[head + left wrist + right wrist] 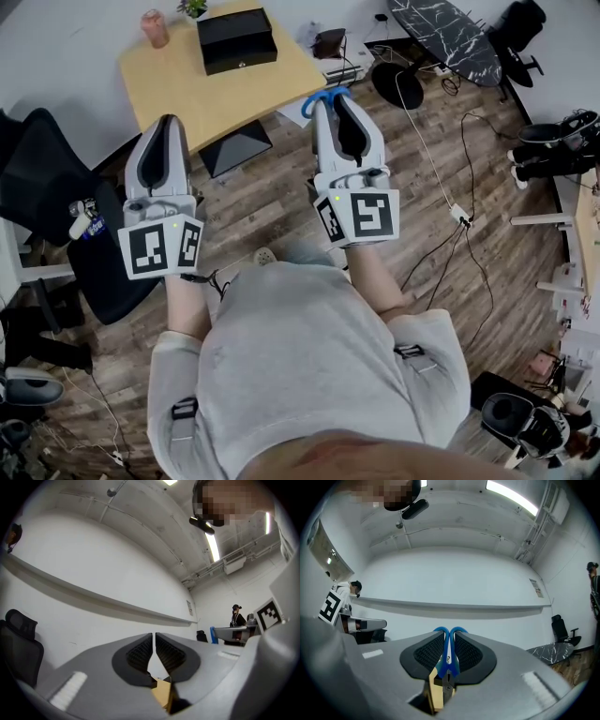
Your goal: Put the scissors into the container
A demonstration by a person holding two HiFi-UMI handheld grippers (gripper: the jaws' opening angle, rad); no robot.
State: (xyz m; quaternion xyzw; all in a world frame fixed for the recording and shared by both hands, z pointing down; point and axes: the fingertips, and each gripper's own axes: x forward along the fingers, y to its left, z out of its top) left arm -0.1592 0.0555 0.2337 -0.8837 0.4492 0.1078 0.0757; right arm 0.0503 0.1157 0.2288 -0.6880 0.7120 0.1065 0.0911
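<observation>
The scissors (448, 654) have blue handle loops and stand between the pads of my right gripper (449, 645), which is shut on them. In the head view the blue loops (317, 97) stick out past the right gripper (332, 96), just off the near corner of the wooden table (178, 89). A black box-shaped container (236, 39) sits at the table's far side, its top looking shut. My left gripper (168, 122) hovers over the table's near left edge. Its jaws (154, 649) are shut with nothing between them. Both grippers point up toward a white wall.
A pink cup (155, 27) and a small plant (194, 7) stand on the table's far edge. A black office chair (47, 183) is at the left. A dark marble table (446, 37), another chair (518, 28) and loose cables (441, 178) lie on the wooden floor at the right.
</observation>
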